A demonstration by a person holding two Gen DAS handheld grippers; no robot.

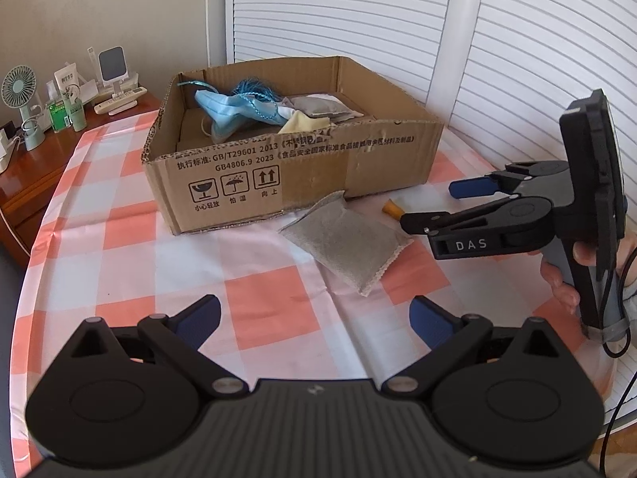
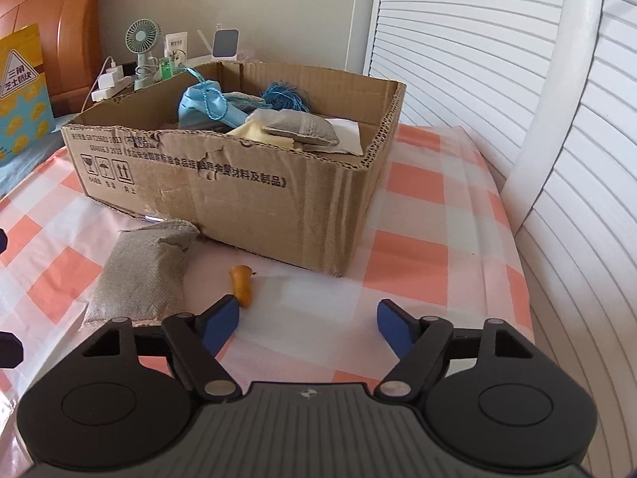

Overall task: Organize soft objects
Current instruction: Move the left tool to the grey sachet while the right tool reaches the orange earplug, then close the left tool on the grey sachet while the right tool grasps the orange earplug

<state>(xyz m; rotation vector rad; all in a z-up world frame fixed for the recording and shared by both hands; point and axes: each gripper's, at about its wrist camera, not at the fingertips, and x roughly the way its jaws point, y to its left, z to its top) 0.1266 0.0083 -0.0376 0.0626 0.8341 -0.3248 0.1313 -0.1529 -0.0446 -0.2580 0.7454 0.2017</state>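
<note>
From the left wrist, the left gripper (image 1: 314, 318) hangs wide apart, holding nothing, over the checked tablecloth (image 1: 266, 310); a grey pouch (image 1: 346, 239) lies just in front of the cardboard box (image 1: 294, 167). From the right wrist, the right gripper (image 2: 308, 318) is spread wide too, with a small orange thing (image 2: 242, 285) by its left finger.

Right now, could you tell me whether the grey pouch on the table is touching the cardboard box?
Touching: in the right wrist view the grey pouch has its far corner against the cardboard box.
</note>
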